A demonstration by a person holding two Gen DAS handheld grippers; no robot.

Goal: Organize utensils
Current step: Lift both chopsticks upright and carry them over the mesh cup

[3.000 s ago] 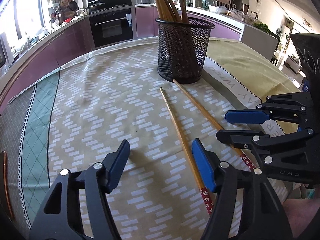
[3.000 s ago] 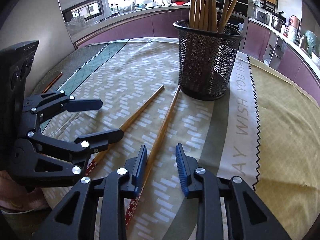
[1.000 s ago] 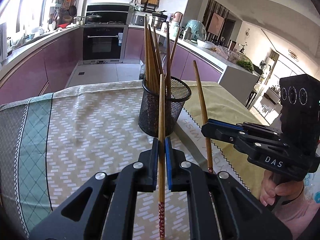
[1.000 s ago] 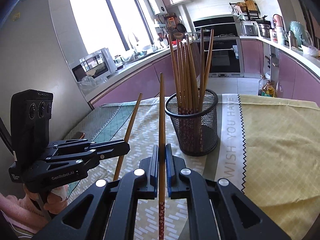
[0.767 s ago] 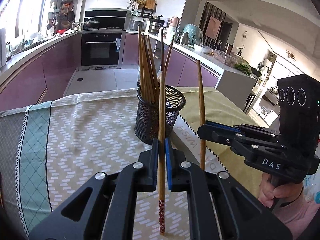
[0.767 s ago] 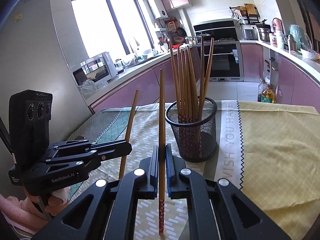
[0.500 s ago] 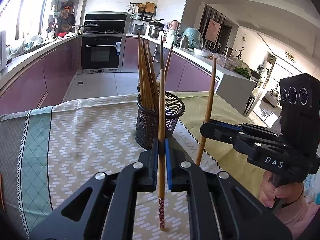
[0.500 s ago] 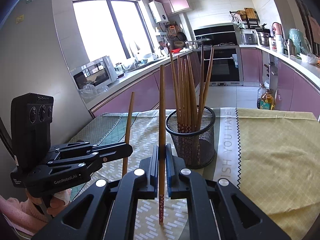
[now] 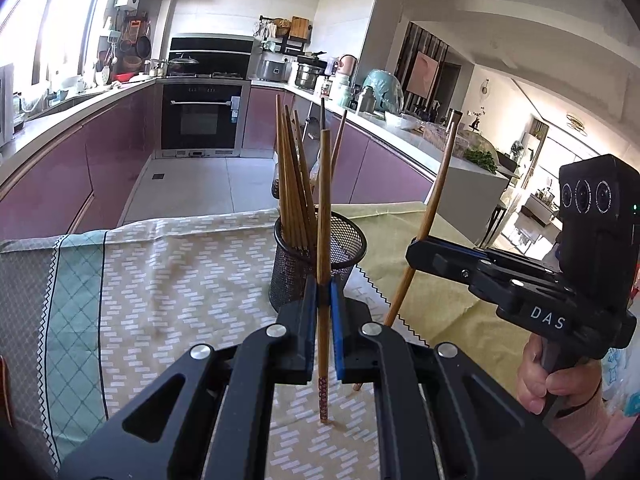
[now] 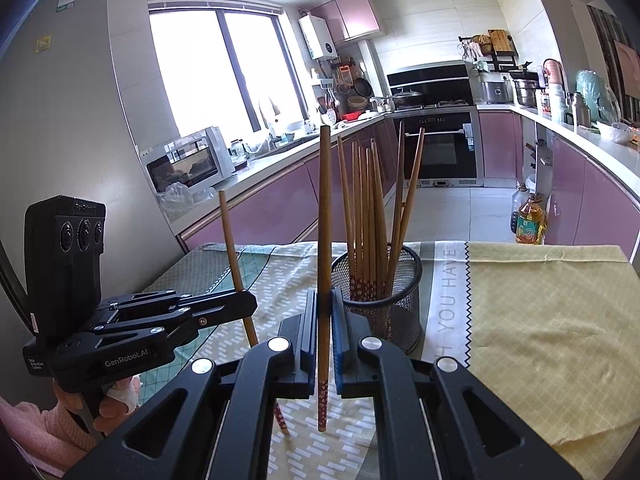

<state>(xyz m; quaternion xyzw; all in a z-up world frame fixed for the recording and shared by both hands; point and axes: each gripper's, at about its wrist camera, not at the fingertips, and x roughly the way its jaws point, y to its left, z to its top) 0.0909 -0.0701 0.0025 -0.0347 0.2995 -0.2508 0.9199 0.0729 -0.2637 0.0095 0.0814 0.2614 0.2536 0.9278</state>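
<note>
most chopsticks [image 10: 368, 216] already in the mesh cup [image 10: 400, 308]; your left gripper [image 9: 324, 308] and right gripper [image 10: 324, 312] each clamp one last chopstick upright above the tablecloth [image 9: 180, 300], not yet dropped in.

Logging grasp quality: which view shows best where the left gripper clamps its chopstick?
The right wrist view: the left gripper shows side-on, shut low on its chopstick. The left wrist view shows the grip end-on only.

Patterned tablecloth [image 9: 168, 304], oven [image 9: 202, 120], perhaps an oil bottle [image 10: 529, 220].
</note>
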